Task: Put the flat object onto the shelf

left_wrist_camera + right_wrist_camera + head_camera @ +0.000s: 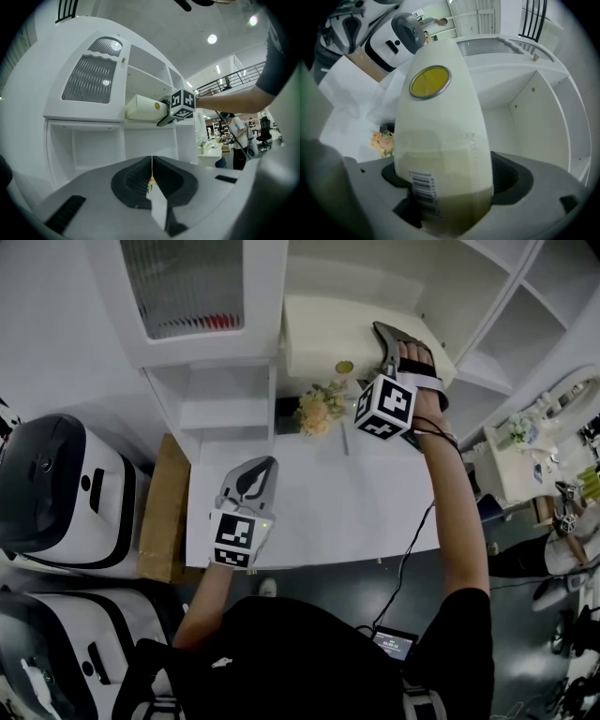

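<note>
Cream-white cardboard is what fills the right gripper view: the flat box [440,140] with a round yellow sticker [430,82] on its upper face stands between the jaws of the right gripper [450,180]. These jaws are apart. At 3 o'clock of the box the ribbed pad is clearly free of the cardboard, and at 9 o'clock the other pad is only close to it, so I judge that nothing clamps the box now.

In the head view the box lies at 1 o'clock, inside the white cabinet, and in the left gripper view its bottom seems to rest on the shelf [140,123]. How deep it lies on the board I cannot tell.

The left gripper [255,470] hangs at 7 o'clock of the head view, above the table [309,521]. Its jaws are together and hold nothing.

The task looks almost finished; what remains is to draw the right gripper back. Here something can go wrong. If the gripper leaves at a slant, the pad at 9 o'clock may rub the side of the box and pull it forward with it. If the near end of the box stands over the edge of the shelf, such a pull could tip it down, and the flowers [319,411] stand just under it, at 6 o'clock. A straight, slow retreat seems safest.
</note>
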{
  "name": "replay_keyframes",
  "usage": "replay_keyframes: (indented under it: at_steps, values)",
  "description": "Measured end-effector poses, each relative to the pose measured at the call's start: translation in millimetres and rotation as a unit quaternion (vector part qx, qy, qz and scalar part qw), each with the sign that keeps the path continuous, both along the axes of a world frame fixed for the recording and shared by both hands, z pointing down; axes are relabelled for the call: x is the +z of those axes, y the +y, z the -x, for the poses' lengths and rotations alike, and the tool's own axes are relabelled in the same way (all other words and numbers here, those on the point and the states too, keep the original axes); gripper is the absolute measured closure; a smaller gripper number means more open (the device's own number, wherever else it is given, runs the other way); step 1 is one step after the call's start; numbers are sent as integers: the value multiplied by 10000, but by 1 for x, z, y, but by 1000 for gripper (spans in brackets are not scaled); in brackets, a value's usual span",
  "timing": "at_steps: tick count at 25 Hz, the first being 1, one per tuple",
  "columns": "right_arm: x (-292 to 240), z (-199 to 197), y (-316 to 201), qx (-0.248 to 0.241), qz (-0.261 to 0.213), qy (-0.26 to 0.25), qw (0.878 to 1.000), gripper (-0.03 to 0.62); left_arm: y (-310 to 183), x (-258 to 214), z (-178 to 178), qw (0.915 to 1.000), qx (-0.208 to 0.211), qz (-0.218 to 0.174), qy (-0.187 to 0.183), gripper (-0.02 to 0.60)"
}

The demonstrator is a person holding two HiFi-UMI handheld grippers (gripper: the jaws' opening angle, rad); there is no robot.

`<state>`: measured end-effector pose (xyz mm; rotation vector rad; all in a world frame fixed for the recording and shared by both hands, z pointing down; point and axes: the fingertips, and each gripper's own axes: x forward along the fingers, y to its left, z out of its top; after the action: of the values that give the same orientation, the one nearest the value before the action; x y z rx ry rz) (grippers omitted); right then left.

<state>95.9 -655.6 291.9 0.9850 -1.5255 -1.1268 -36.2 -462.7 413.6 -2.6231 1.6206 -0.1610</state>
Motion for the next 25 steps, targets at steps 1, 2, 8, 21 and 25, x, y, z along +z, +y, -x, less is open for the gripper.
replay_keyframes:
  at_steps: [1,2,8,21,25]
  values:
    - [0,0,-2,11,11,-10,10000,173,-1,1,1,10000,-8,7,2,574]
    - [1,-1,-5,21,23,-23,10000,170,-2,1,2,10000,-15,12,3,574]
    - [2,3,-16,54,46,-12,10000,163,-6,7,5,10000,-40,56,7,574]
    - [3,9,-28,166,-20,-88,9998,154,-8,8,18,9999,-109,67,36,574]
    - [3,9,-31,219,-24,-78,9997,152,-7,9,17,9999,-72,69,15,574]
